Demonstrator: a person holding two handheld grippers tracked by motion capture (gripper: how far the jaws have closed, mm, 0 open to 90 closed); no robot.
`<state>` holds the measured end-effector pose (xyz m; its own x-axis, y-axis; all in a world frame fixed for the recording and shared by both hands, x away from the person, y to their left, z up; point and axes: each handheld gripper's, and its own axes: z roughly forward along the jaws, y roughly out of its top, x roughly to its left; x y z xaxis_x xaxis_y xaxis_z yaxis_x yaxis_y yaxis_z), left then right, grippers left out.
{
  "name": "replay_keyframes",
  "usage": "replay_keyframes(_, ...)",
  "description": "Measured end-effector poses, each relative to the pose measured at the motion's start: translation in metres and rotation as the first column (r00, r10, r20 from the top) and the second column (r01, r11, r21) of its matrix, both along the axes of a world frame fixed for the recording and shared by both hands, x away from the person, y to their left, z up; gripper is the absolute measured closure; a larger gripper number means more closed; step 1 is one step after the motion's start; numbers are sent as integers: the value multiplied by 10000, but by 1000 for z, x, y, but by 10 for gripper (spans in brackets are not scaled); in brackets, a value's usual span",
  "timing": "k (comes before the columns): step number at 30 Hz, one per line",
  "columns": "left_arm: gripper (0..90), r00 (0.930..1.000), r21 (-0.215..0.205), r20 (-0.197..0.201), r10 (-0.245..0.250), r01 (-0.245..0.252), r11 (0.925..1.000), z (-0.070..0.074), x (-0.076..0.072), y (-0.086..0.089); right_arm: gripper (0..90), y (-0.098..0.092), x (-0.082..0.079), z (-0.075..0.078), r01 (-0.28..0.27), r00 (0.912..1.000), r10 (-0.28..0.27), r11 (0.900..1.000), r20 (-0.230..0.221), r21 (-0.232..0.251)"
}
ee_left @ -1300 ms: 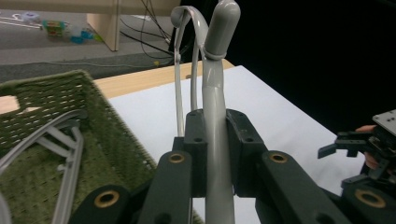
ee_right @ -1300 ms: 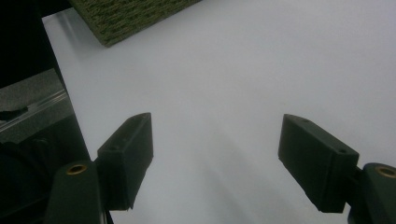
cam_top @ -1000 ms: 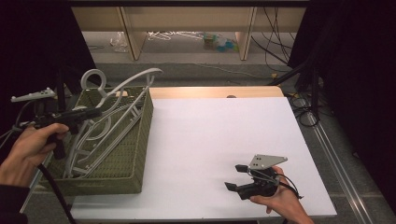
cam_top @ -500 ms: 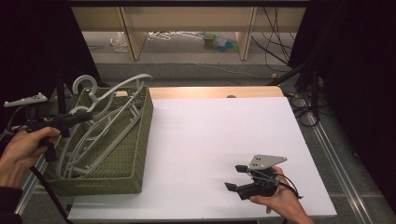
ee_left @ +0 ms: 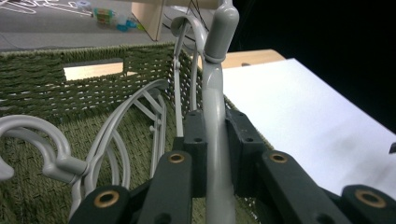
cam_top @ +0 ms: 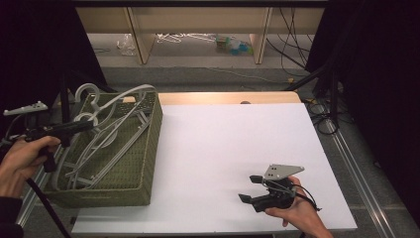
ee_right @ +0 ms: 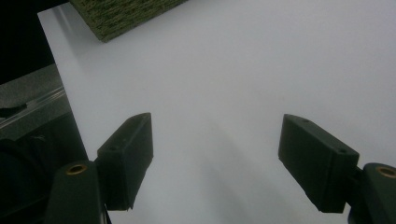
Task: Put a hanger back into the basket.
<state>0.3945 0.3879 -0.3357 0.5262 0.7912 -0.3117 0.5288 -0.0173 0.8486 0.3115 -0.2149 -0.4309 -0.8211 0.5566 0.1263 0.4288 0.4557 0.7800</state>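
A green woven basket [cam_top: 143, 148] at the table's left holds several grey plastic hangers [cam_top: 106, 136]. My left gripper [cam_top: 86, 125] reaches over the basket's left rim and is shut on one grey hanger [ee_left: 215, 121], whose bar runs up between the jaws in the left gripper view. That hanger's hook [ee_left: 223, 25] rises above the basket's far wall [ee_left: 42, 88]. My right gripper [cam_top: 250, 189] rests low on the white tabletop [cam_top: 223, 148] near the front right, jaws open and empty. In the right gripper view my right gripper [ee_right: 215, 154] faces bare white surface.
The basket's corner [ee_right: 126, 14] shows at the top of the right gripper view. A wooden strip [cam_top: 228, 97] borders the table's far edge. Shelving and clutter [cam_top: 198, 39] stand on the floor beyond. Cables [cam_top: 322, 111] and a metal rail [cam_top: 354, 163] run along the right side.
My left gripper has moved left and down with the hanger, drawing it toward the basket's left rim. The right gripper has stayed still.
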Motion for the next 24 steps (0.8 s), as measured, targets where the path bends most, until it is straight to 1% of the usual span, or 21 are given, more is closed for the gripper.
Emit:
replay_keyframes(2,791,10000,3,-74,-23,23,10000,-2,2,1,272,0,0,0,2,10000,-2,10000,-60,23)
replay_keyframes(4,791,9998,136,-160,-78,80,9999,-6,4,2,272,0,0,0,-26,10000,26,10000,-34,15)
replay_keyframes(5,791,9998,136,-160,-78,80,9999,-6,4,2,272,0,0,0,-26,10000,26,10000,-34,15)
replay_keyframes(6,791,9998,195,-212,-58,62,9998,-8,4,2,272,0,0,0,-9,10000,9,10000,-58,18)
replay_keyframes(9,791,9994,203,-333,86,-79,9998,-12,4,6,272,0,0,0,-26,10000,26,10000,-61,7)
replay_keyframes(13,791,9994,5,-357,32,-32,10000,-19,4,8,272,-1,0,0,-46,10000,46,10000,-4,-12)
replay_keyframes(14,791,9988,113,-477,94,-89,9999,-21,5,8,272,-1,1,0,-49,10000,49,10000,-36,-2)
replay_keyframes(15,791,9985,85,-540,71,-66,9999,-24,6,7,272,0,0,0,4,10000,-3,10000,-53,8)
replay_keyframes(16,791,9985,106,-555,-3,9,9999,-30,8,5,272,0,1,-1,-37,10000,37,10000,-24,-22)
replay_keyframes(17,791,9985,106,-555,-3,9,9999,-30,8,5,272,0,1,-1,-37,10000,37,10000,-24,-22)
replay_keyframes(19,791,9977,328,-681,15,7,9995,-35,9,1,272,0,1,-1,-79,10000,79,10000,-59,-49)
replay_keyframes(22,791,9964,202,-840,93,-77,9998,-42,11,1,272,0,1,-1,-73,10000,73,10000,-61,-58)
replay_keyframes(23,791,9959,79,-892,150,-144,9999,-44,11,0,272,0,1,-1,-73,10000,73,10000,-61,-58)
replay_keyframes(24,791,9952,74,-968,170,-164,9998,-47,12,0,272,0,1,-1,-40,9999,39,10000,-122,-58)
